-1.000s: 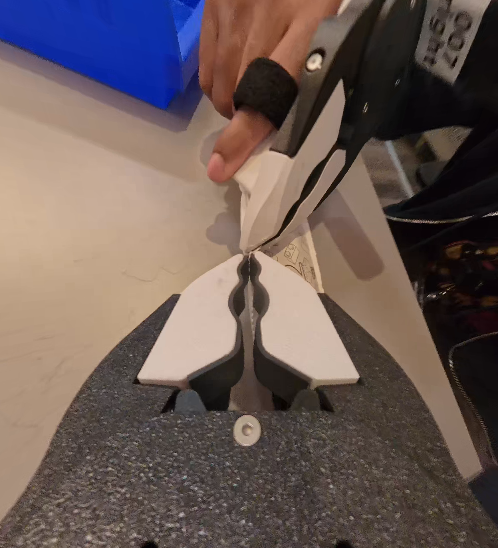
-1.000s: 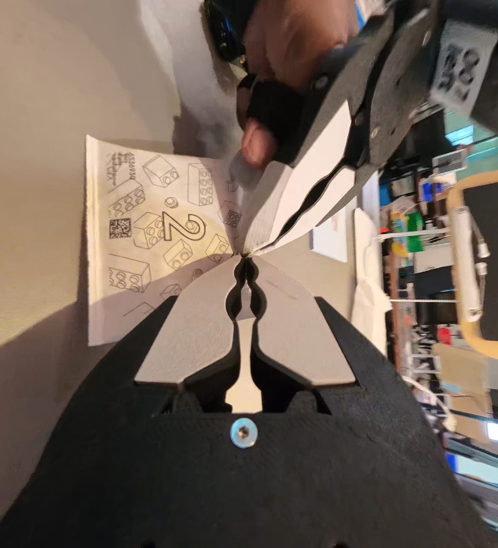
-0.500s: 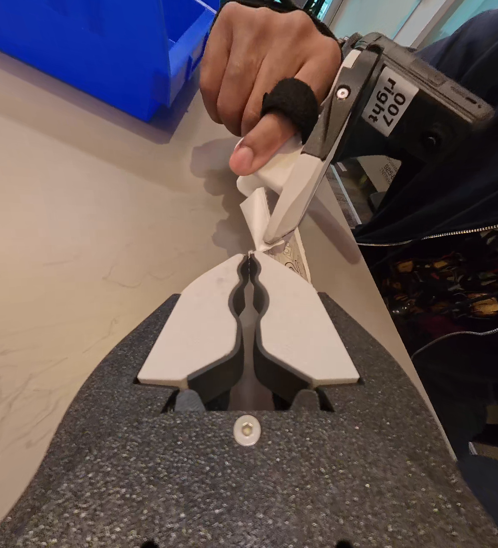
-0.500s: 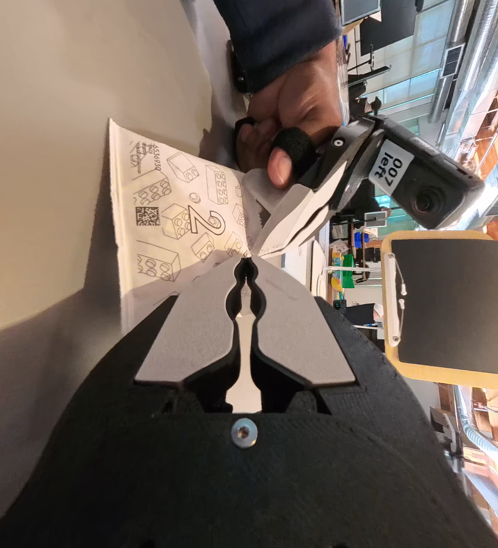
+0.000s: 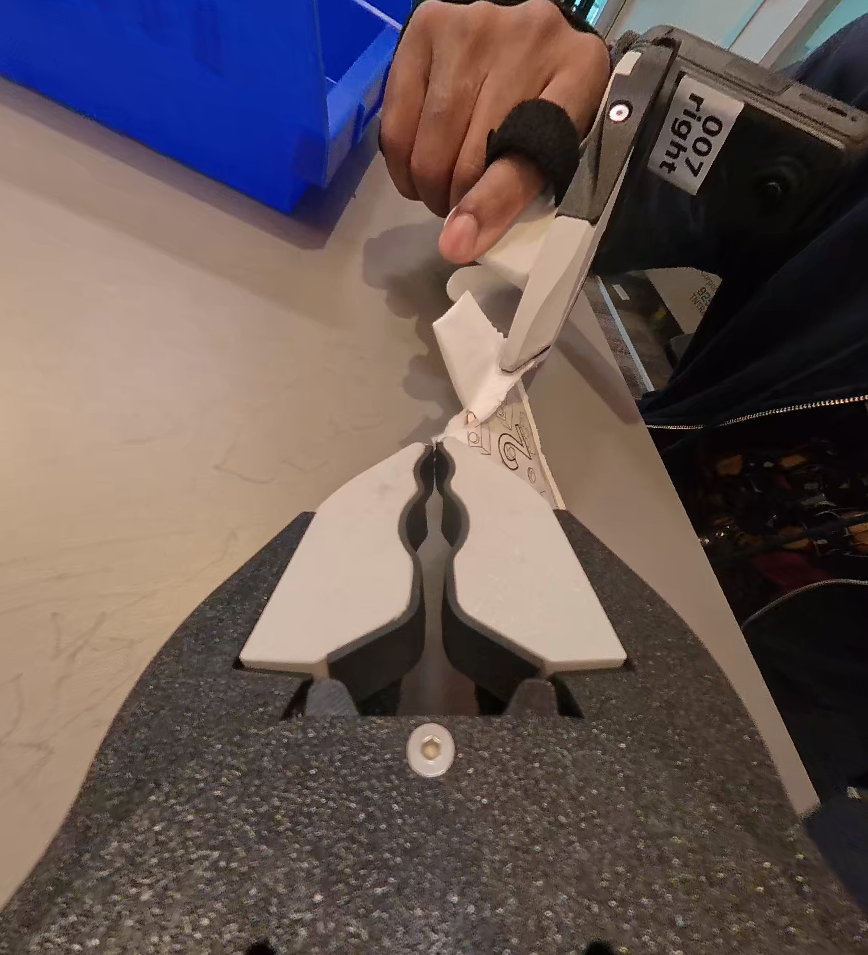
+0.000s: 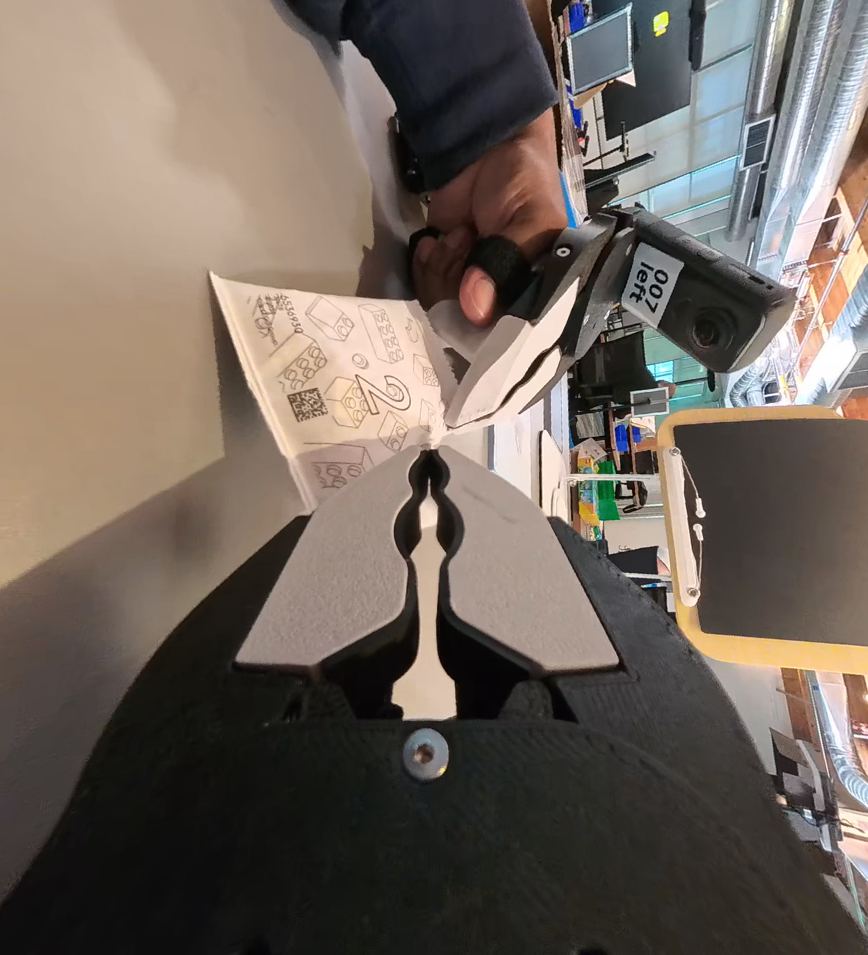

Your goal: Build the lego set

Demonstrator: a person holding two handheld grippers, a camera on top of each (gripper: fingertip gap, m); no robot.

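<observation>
Two grippers: the left gripper and the right gripper, each at frame centre in its own view. Two hands: one at the top of the left view, one at upper centre of the right. One paper bag, centre left. One blue bin, upper left. One table. One black board, at right.

A: What's held?
B: White paper bag, printed w/ brick outlines + a big numeral, held off the tabletop.
A: State?
B: Top edge torn, ragged. Left claw pinches one side of the tear, right claw the other; flap twisted up.
</observation>
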